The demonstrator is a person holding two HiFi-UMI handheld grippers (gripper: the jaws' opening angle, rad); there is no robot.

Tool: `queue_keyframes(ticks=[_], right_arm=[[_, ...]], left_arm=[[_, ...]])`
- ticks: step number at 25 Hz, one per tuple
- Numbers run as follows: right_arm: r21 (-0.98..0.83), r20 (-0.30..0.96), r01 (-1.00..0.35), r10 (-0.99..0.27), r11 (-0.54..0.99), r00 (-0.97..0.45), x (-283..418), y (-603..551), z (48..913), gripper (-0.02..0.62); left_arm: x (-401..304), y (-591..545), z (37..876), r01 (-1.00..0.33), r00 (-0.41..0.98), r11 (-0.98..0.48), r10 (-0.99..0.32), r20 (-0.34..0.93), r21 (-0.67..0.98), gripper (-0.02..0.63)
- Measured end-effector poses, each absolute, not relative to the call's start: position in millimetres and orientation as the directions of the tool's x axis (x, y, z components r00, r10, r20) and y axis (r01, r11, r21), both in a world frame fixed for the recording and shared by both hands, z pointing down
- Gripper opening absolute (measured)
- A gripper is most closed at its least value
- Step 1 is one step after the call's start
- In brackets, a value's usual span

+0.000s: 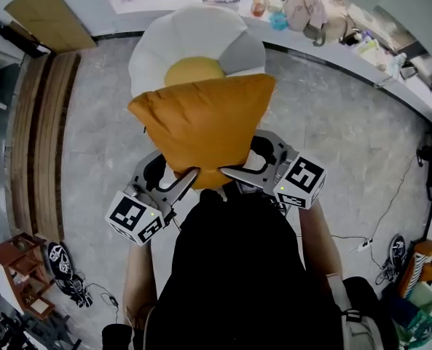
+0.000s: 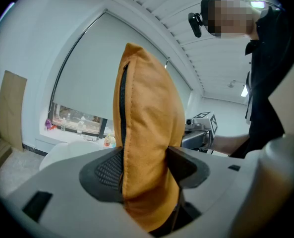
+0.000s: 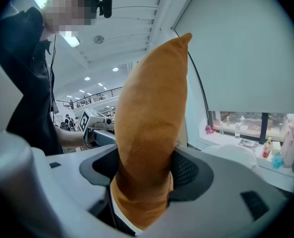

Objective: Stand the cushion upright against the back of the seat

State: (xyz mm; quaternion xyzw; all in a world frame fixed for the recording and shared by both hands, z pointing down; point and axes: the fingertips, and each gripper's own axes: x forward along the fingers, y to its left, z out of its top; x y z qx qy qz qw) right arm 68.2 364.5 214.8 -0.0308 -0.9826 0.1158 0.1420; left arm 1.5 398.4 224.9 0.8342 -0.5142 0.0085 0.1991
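Holding the cushion (image 1: 201, 119) aloft, left gripper (image 2: 146, 165) and right gripper (image 3: 146, 171) each clamped on its edge; next it likely needs lowering upright against the seat (image 1: 161, 39) ahead.

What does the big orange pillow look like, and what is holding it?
The cushion is a plump, orange-brown pillow of soft, suede-like cloth, with pointed corners and a dark zip along one edge. It is held up on its edge in the air, in front of the white chair. The left gripper and the right gripper each pinch it near the bottom, one from each side, squashing the stuffing.
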Motion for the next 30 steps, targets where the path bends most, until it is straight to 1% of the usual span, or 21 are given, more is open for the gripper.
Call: queue_keyframes(ticks=[10,21,30], right_arm=[[-0.222,0.246,0.029,0.085,0.975,-0.966,109,323,209,0.314],[-0.263,0.231,0.002,0.065,0.965,-0.971,160,274,222,0.314],[-0.3,0.26,0.042,0.124,0.953,-0.958,188,269,242,0.314]], left_arm=[[43,356,219,-0.875,0.459,-0.387,-0.855,0.241,0.292,0.288],[92,306,229,-0.877,0.461,-0.382,-0.839,0.289,0.29,0.29],[122,303,248,-0.883,0.435,-0.319,-0.832,0.346,0.344,0.295]])
